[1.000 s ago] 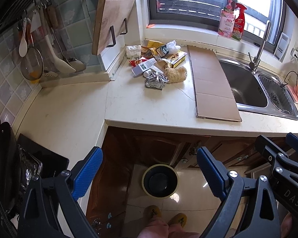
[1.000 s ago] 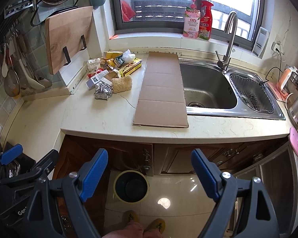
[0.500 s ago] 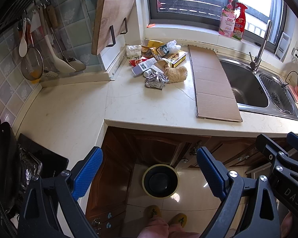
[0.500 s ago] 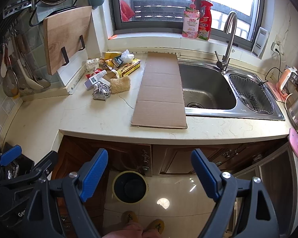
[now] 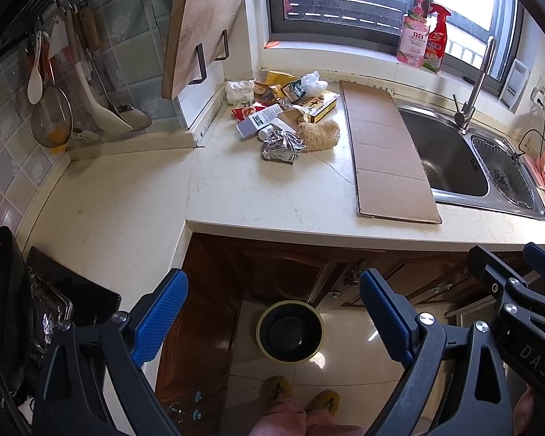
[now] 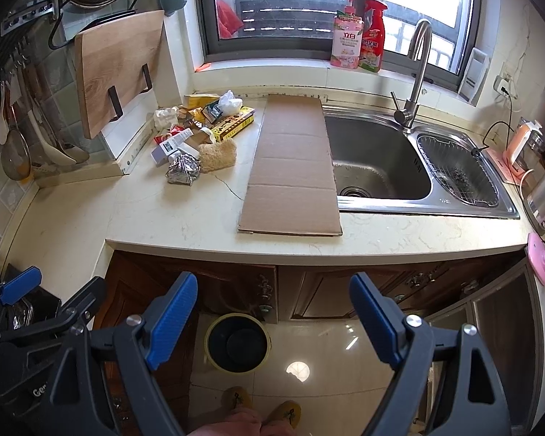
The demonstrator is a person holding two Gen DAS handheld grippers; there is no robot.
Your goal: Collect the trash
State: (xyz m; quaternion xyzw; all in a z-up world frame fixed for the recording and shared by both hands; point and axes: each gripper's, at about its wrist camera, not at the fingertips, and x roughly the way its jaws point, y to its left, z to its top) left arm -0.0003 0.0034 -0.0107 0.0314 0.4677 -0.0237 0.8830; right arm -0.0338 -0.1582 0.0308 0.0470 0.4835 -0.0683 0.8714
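A pile of trash (image 5: 285, 109) lies at the back of the counter near the corner: crumpled foil (image 5: 281, 147), a fibrous loofah (image 5: 319, 134), a yellow box, wrappers and a white bottle. It also shows in the right wrist view (image 6: 200, 134). A flat cardboard sheet (image 5: 385, 149) (image 6: 292, 165) lies beside the sink. A round black bin with a yellow rim (image 5: 290, 330) (image 6: 238, 343) stands on the floor below the counter. My left gripper (image 5: 272, 316) and right gripper (image 6: 270, 319) are both open and empty, held above the floor in front of the counter.
A steel double sink (image 6: 388, 160) with a tap is at the right. A wooden cutting board (image 5: 200, 25) hangs on the left wall, with utensils (image 5: 54, 87) beside it. Bottles (image 6: 359, 36) stand on the window sill. A dark pan (image 5: 0, 290) is at the far left.
Both views have shifted slightly; the grippers stay open and nothing on the counter has moved.
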